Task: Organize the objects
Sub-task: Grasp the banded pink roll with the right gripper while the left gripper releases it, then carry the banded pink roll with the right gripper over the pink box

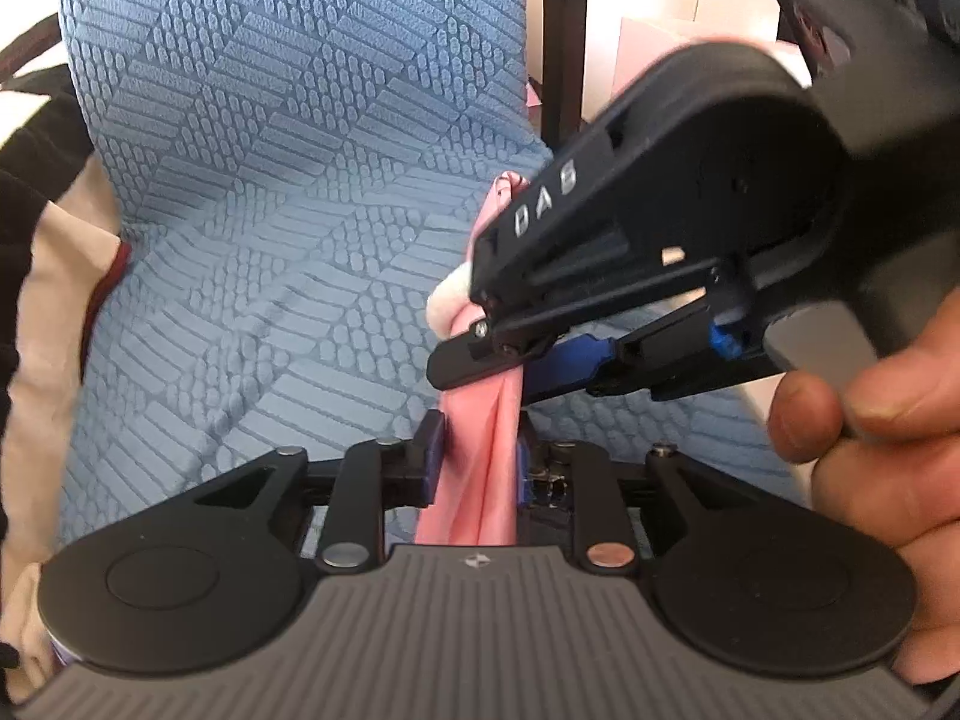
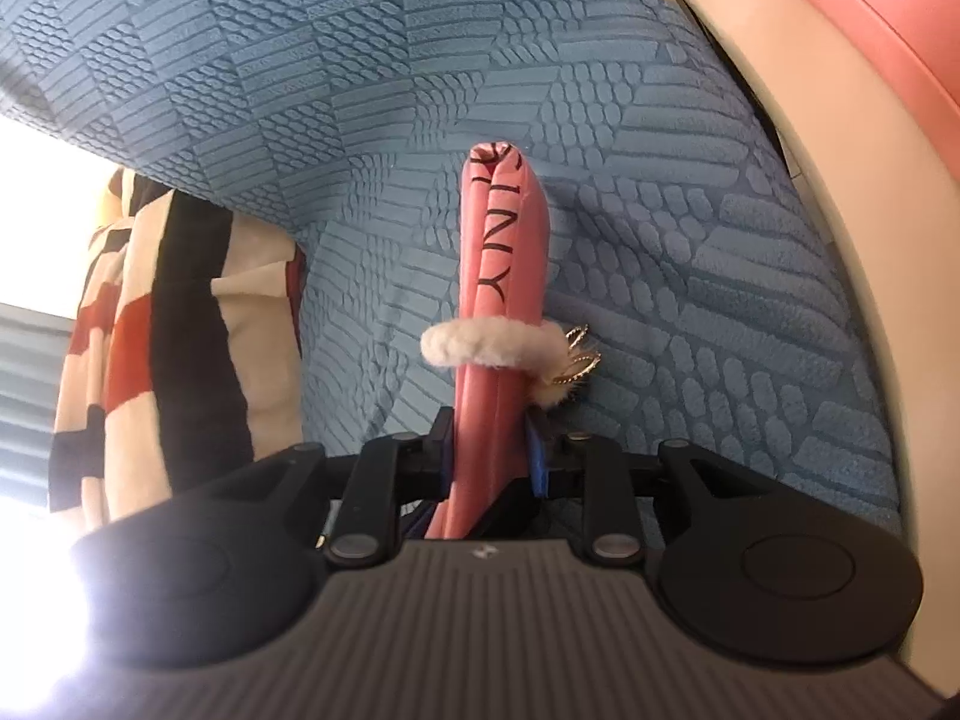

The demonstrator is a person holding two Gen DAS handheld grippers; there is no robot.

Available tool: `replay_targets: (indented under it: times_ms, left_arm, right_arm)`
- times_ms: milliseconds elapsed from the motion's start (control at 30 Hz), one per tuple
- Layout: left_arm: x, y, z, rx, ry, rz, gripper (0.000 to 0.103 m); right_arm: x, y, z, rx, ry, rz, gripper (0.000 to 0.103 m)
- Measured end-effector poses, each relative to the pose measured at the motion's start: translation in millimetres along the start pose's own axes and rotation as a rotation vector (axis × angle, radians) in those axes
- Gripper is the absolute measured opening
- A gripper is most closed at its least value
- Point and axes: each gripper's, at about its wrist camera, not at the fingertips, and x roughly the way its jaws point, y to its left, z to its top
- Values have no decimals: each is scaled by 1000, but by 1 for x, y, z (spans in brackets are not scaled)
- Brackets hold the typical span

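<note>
A rolled pink cloth (image 2: 504,240) with black lettering stands up over a blue textured seat. A white fluffy hair tie (image 2: 480,345) with a gold charm (image 2: 579,360) is looped around it. My right gripper (image 2: 492,462) is shut on the cloth's lower part. In the left wrist view the right gripper (image 1: 474,339) reaches in from the right and pinches the pink cloth (image 1: 486,420) just below the hair tie (image 1: 450,294). My left gripper (image 1: 477,465) sits underneath, its blue pads apart, and the cloth hangs loosely between them.
The blue textured seat cover (image 1: 270,180) fills the background in both views. A cream, black and red patterned cloth (image 2: 162,330) lies at the left. A cream and pink curved object (image 2: 870,90) is at the right. A person's hand (image 1: 870,420) holds the right gripper. A dark post (image 1: 561,30) stands behind.
</note>
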Motion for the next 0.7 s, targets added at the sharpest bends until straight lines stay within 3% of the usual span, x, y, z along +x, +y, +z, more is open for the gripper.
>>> replay_targets:
  times_ms: [100, 200, 367, 567, 700]
  left_arm:
    - [-10, 3, 4, -30, -17, -44, 39]
    - [-24, 7, 7, -75, -29, -87, 44]
    - [-58, 15, 9, -172, -67, -130, 45]
    - [-94, 9, 9, -216, -87, -75, 45]
    - [-108, 8, 14, -271, -83, -78, 45]
  right_arm:
    - [-4, 7, 0, -35, -11, -28, 13]
    - [-12, 11, -1, -59, -29, -48, 11]
    - [-31, 22, -1, -144, -66, -113, 10]
    - [-61, 30, -2, -208, -104, -179, 10]
    - [-88, 41, -5, -262, -124, -204, 10]
